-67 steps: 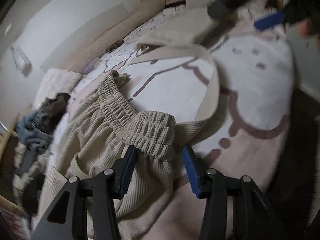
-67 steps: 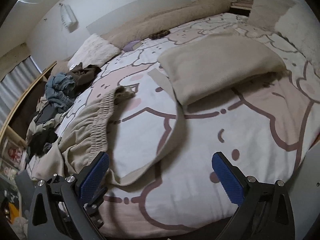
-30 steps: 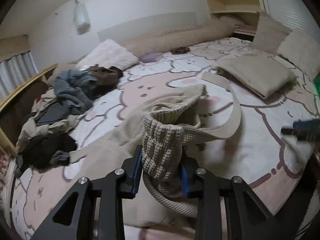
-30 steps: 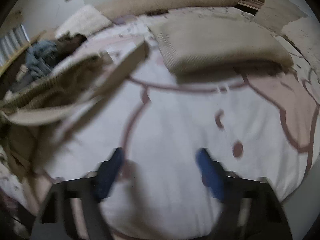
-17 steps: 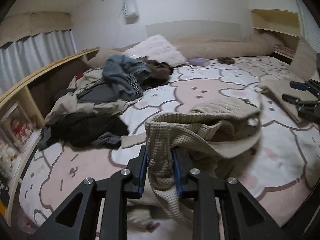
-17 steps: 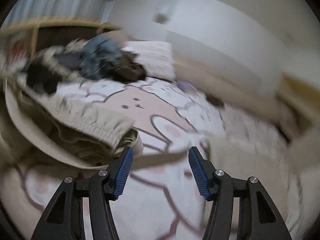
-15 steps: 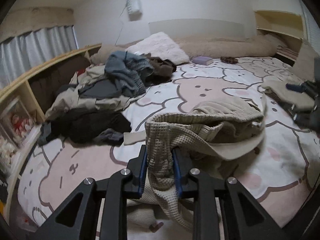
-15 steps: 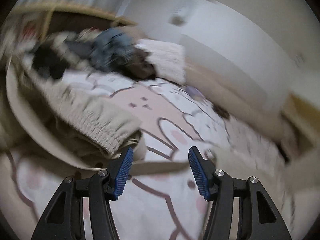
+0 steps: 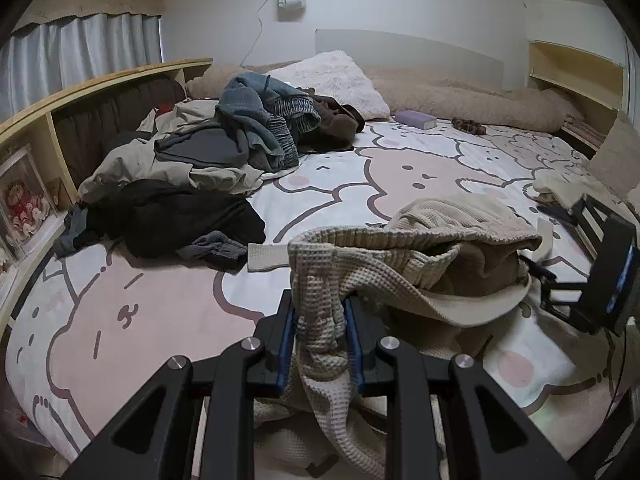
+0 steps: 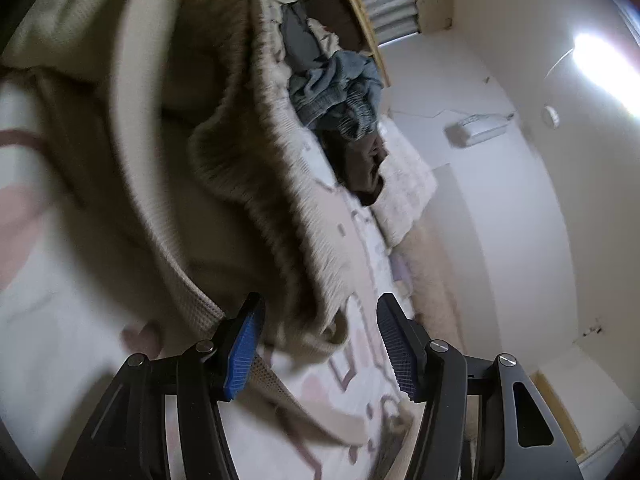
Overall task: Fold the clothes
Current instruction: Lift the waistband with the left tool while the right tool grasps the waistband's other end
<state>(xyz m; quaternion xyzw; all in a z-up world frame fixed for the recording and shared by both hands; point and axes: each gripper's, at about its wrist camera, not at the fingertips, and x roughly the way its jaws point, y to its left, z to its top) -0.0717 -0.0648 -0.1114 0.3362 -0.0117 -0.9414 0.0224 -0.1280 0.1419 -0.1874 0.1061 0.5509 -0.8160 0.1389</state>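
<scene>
L tool (image 9: pixel 319 340) clamped on 1 beige waffle garment (image 9: pixel 416 252); R tool (image 10: pixel 318 344) jaws apart at its hem.

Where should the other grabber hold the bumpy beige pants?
On the ribbed waistband, at its free end hanging just ahead of the open right gripper. The left gripper already pinches the beige pants at one end, so taking the thick gathered band from the opposite side would likely let the pants stretch flat between the two.

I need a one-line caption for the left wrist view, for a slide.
Left gripper shut on the beige waffle-knit garment above the bear-print bedsheet, unfolded clothes pile behind, right gripper at the right edge.
</scene>
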